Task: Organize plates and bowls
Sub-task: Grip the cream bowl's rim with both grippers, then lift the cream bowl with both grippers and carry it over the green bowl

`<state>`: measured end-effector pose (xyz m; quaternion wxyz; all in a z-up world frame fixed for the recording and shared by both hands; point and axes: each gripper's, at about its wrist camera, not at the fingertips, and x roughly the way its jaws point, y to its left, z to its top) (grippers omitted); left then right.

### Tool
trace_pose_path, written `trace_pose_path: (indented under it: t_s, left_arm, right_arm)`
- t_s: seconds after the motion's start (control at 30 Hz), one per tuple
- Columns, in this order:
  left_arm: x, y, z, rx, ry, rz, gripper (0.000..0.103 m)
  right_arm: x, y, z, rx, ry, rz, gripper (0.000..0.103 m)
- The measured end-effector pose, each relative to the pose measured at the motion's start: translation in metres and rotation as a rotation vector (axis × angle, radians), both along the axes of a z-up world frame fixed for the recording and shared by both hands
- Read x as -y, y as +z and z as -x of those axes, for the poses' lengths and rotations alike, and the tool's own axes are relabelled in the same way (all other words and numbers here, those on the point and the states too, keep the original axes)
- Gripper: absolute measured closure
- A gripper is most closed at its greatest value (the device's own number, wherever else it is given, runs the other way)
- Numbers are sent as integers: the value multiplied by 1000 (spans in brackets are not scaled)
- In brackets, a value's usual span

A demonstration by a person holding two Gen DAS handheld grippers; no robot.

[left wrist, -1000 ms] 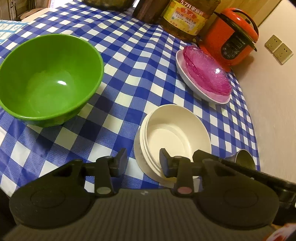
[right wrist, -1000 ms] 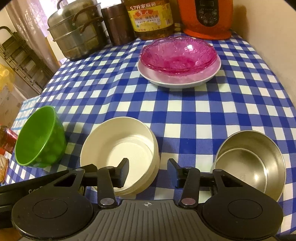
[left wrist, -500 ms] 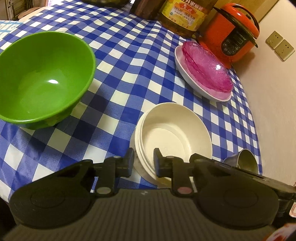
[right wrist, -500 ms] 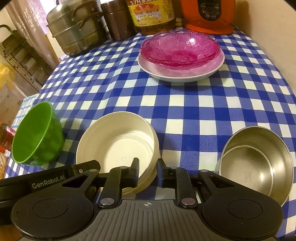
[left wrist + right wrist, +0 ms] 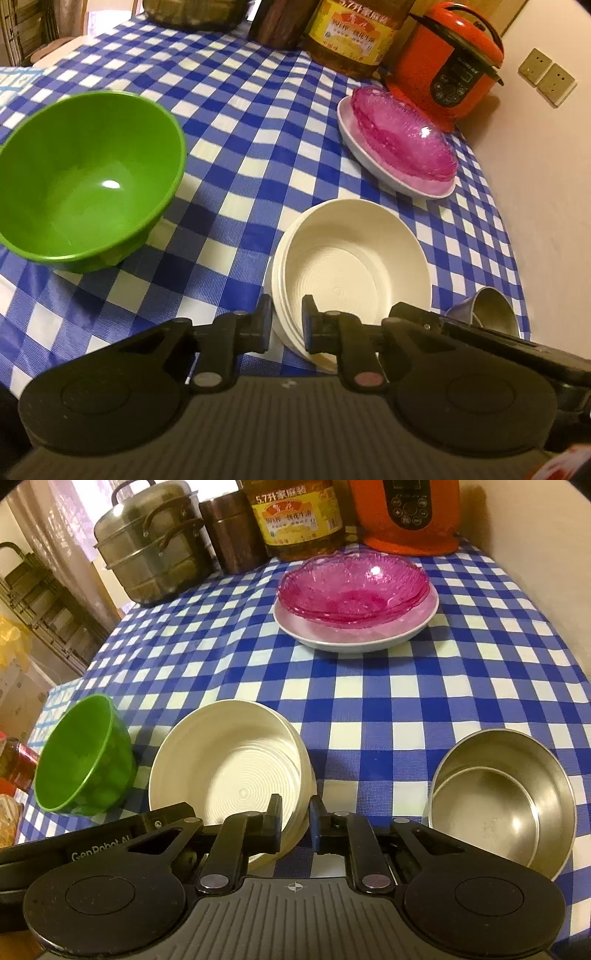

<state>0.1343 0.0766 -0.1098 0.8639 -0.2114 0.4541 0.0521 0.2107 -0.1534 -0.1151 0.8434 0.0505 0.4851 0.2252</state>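
A stack of cream bowls [image 5: 347,258] sits near the table's front; it also shows in the right wrist view [image 5: 236,775]. My left gripper [image 5: 287,325] is shut on the stack's near left rim. My right gripper [image 5: 295,823] is shut on its near right rim, and the stack looks tilted. A green bowl [image 5: 85,173] stands to the left, also seen in the right wrist view [image 5: 85,757]. Pink glass bowls [image 5: 351,587] sit on a white plate [image 5: 417,627] at the back. A steel bowl [image 5: 506,801] stands to the right.
An orange rice cooker [image 5: 447,62], an oil bottle [image 5: 295,513], a brown canister [image 5: 236,535] and a steel steamer pot [image 5: 147,542] line the table's back edge. A wall [image 5: 546,184] runs along the right side. The blue checked cloth [image 5: 369,701] covers the table.
Both grippers went from open to shut on the cream stack's rim, one on each side. The stack now looks tipped and slightly raised.
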Motion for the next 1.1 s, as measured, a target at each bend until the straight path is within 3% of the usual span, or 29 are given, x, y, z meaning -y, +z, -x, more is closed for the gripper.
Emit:
trace_pose_path:
  t_s: [0.5,1.1]
  left_arm:
    - [-8,37,16,74,16,-18,89]
    - [-46,67,40,115,87,-36,89]
  right_arm:
    - [-5,35,14,69,9,-35,88]
    - [-44,58,26,113,81,-78,89]
